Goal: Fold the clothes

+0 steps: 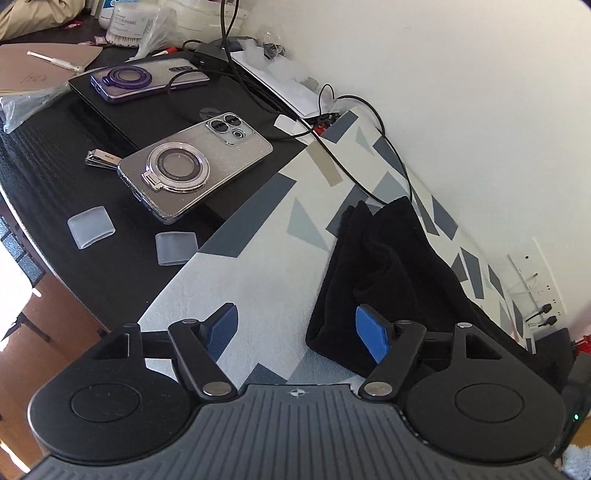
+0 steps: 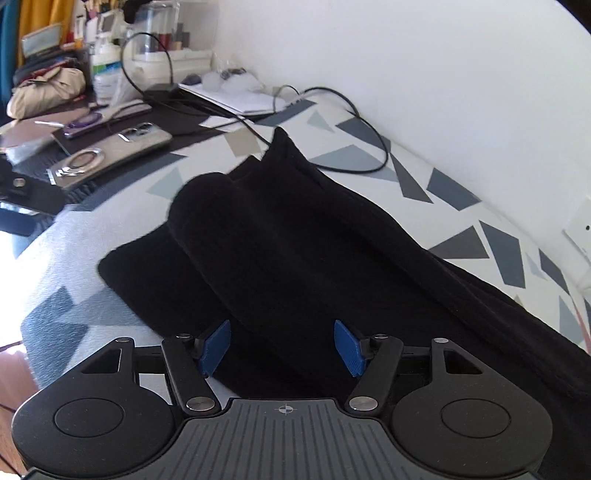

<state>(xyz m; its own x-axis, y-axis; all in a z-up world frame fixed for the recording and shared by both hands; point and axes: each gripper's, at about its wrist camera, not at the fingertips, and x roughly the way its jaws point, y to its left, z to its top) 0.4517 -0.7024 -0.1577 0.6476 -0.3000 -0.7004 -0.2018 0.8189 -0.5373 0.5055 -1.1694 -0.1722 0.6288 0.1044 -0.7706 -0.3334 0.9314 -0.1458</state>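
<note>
Two claws hang over a white cloth with grey triangles [image 1: 258, 266] that covers the near part of the tabletop [image 1: 55, 206]. On it lies a black garment [image 2: 295, 251], bunched into long folds and stretched along the wall.

In the left wrist view, the left claw [image 1: 299, 328] stands with its blue pads wide apart and nothing between them but the patterned cloth. The garment's near left corner lies just beside the right pad, under and behind it; whether the pad touches the fabric I cannot tell.

In the right wrist view, the right claw [image 2: 282, 345] is parted too, with the garment lying directly below the gap. The pads do not press on it.

Farther left on the dark tabletop lie a silver phone [image 1: 195, 166] with a ring stand, a purple phone [image 1: 147, 79] on a black laptop [image 1: 122, 110], a nail clipper [image 1: 103, 159] and two small frosted plastic sleeves [image 1: 90, 227]. A black cable [image 1: 369, 147] loops over the cloth.

At the far edge a tub [image 1: 123, 22] bears a label that reads "COTTON SWABS". Other writing is too small to read.
</note>
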